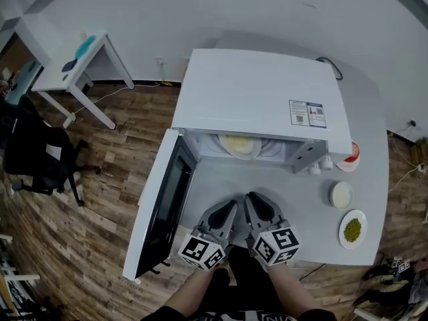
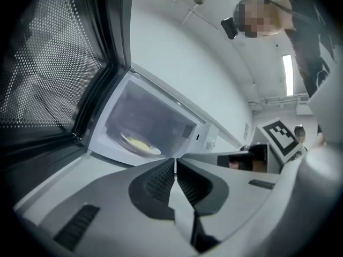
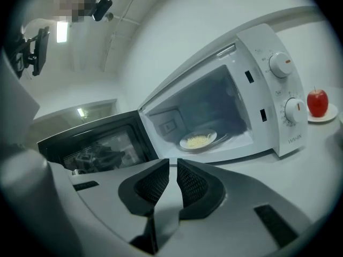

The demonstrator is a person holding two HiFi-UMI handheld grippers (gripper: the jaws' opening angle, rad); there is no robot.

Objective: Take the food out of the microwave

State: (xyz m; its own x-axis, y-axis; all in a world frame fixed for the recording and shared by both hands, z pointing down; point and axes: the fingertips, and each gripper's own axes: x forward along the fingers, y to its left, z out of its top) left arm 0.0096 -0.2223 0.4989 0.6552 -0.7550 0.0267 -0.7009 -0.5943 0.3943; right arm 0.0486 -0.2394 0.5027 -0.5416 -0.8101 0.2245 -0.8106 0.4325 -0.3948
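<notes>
A white microwave stands on the grey table with its door swung wide to the left. Inside on the turntable lies a white plate of yellow food, also seen as the plate of food and the plate. My left gripper and right gripper hover side by side over the table in front of the opening, both shut and empty. In the gripper views the left gripper and right gripper point at the cavity, short of it.
Right of the microwave are a red apple on a saucer, a white bowl and a plate of green food. A white side table and black office chair stand on the wooden floor at the left.
</notes>
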